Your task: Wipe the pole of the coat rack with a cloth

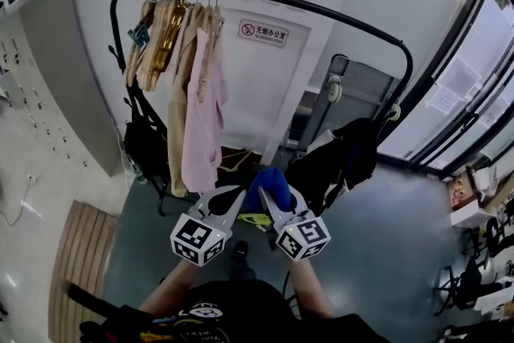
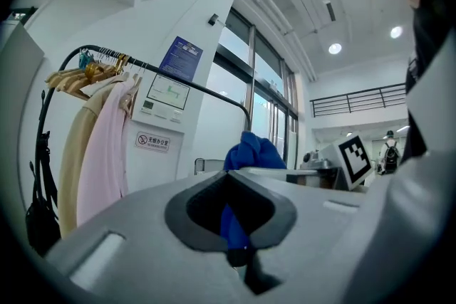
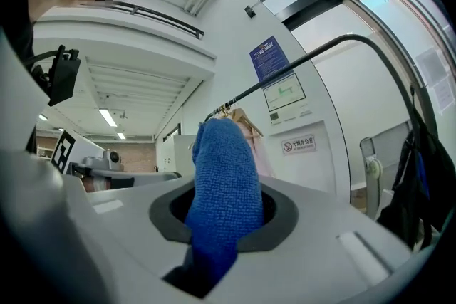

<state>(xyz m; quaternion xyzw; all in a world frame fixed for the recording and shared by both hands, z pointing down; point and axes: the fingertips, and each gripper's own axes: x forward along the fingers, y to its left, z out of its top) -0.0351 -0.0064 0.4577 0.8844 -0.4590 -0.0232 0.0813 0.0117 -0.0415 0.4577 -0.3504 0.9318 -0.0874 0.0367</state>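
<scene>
As right gripper [image 1: 273, 203] clamps cloth [image 3: 222, 174], left [image 1: 233, 201] seemingly does.

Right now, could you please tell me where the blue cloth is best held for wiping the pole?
By its lower end, from beneath, as the right tool and left tool both pinch the blue cloth now: its bunched top stands free above them, probably enough to press against the pole.

Your left gripper [image 1: 229, 201] and right gripper [image 1: 273, 203] meet tip to tip at the blue cloth [image 1: 269, 182]; the black coat rack pole [image 1: 321, 11] arches beyond them; a pink garment [image 1: 201, 124] hangs at left; dark clothing [image 1: 345, 161] hangs at right.
</scene>
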